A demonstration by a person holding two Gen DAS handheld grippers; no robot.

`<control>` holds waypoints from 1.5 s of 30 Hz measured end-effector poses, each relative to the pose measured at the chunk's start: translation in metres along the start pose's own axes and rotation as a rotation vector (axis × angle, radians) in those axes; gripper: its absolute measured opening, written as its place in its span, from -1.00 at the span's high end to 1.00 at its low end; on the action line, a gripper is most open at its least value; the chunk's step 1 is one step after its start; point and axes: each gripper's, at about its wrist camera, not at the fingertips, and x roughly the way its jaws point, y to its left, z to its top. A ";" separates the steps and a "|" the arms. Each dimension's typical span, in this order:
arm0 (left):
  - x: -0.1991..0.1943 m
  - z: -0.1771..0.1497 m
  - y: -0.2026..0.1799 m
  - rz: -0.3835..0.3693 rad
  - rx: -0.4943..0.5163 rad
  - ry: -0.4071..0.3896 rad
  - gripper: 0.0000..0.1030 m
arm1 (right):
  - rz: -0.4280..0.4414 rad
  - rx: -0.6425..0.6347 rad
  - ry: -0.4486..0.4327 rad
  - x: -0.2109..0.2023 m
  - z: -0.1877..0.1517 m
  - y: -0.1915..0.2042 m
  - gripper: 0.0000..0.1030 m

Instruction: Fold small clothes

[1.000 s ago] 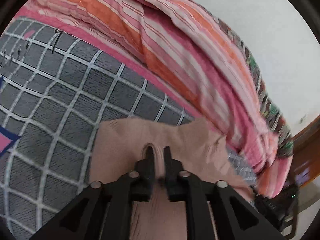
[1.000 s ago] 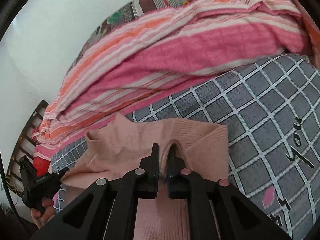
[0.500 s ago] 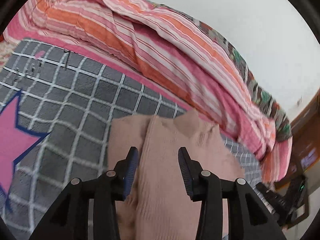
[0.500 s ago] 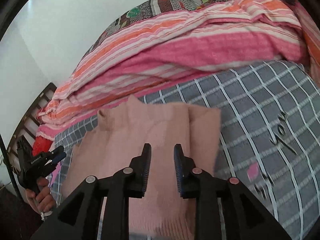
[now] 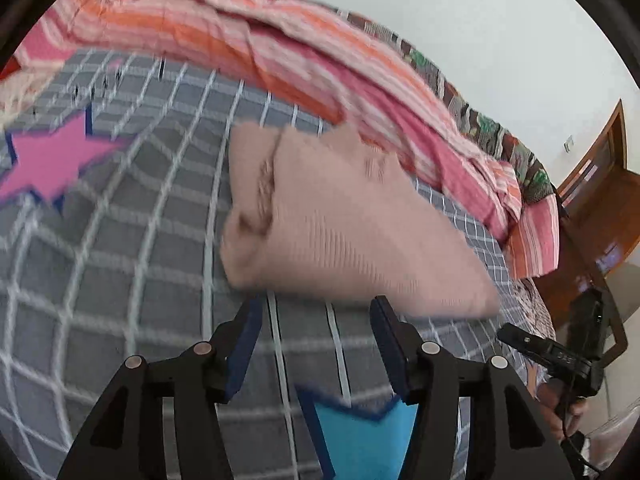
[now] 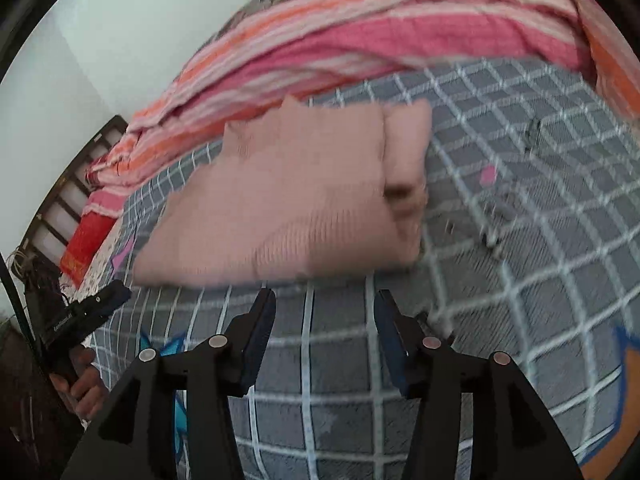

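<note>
sweater [image 5: 344, 224]: ribbed knit, matt
bedsheet [image 5: 132, 240]: woven cloth, matt
blanket [image 6: 360, 40]: striped soft cloth
gripper fingers [image 6: 260, 332]: black plastic, matt

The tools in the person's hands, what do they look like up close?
Each tool is black plastic. The left tool and the right tool both have two angular fingers lined with dark blue pads, and round silver bolts at the joints. Seen from the side, the right tool has a black pistol-style handle with small pale lettering, too blurred to read.
</note>
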 end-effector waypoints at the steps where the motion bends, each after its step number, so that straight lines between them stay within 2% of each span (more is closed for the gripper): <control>1: 0.004 -0.003 0.001 -0.007 -0.015 0.012 -0.04 | 0.009 0.013 0.006 0.003 -0.003 -0.001 0.02; 3: 0.013 -0.004 0.009 -0.034 -0.081 0.025 -0.04 | 0.016 0.041 0.002 0.010 -0.006 -0.004 0.01; 5: 0.018 0.000 0.018 -0.056 -0.156 -0.003 -0.04 | 0.016 0.082 -0.017 0.016 -0.004 -0.008 0.01; 9: 0.032 0.012 0.026 -0.093 -0.245 -0.019 -0.04 | 0.037 0.184 -0.044 0.025 0.005 -0.016 0.00; 14: 0.054 0.027 0.023 -0.075 -0.266 -0.037 -0.04 | 0.093 0.319 -0.065 0.038 0.023 -0.035 0.01; 18: 0.066 0.039 0.019 -0.031 -0.259 -0.047 -0.01 | 0.093 0.363 -0.065 0.049 0.037 -0.038 0.02; 21: 0.068 0.041 0.016 0.034 -0.267 -0.079 0.18 | 0.059 0.365 -0.064 0.056 0.044 -0.038 0.24; 23: 0.070 0.041 0.017 0.059 -0.270 -0.081 0.55 | 0.051 0.366 -0.069 0.060 0.044 -0.037 0.53; 24: 0.071 0.042 0.018 0.052 -0.285 -0.080 0.59 | 0.061 0.367 -0.068 0.061 0.044 -0.038 0.70; 27: 0.064 0.040 0.023 0.019 -0.315 -0.101 0.68 | 0.076 0.355 -0.090 0.056 0.043 -0.036 0.78; 33: 0.034 0.025 0.014 0.011 -0.279 -0.114 0.69 | 0.081 0.321 -0.110 0.026 0.030 -0.025 0.79; 45: -0.025 -0.042 0.003 0.032 -0.238 -0.099 0.69 | 0.056 0.237 -0.103 -0.036 -0.038 -0.009 0.79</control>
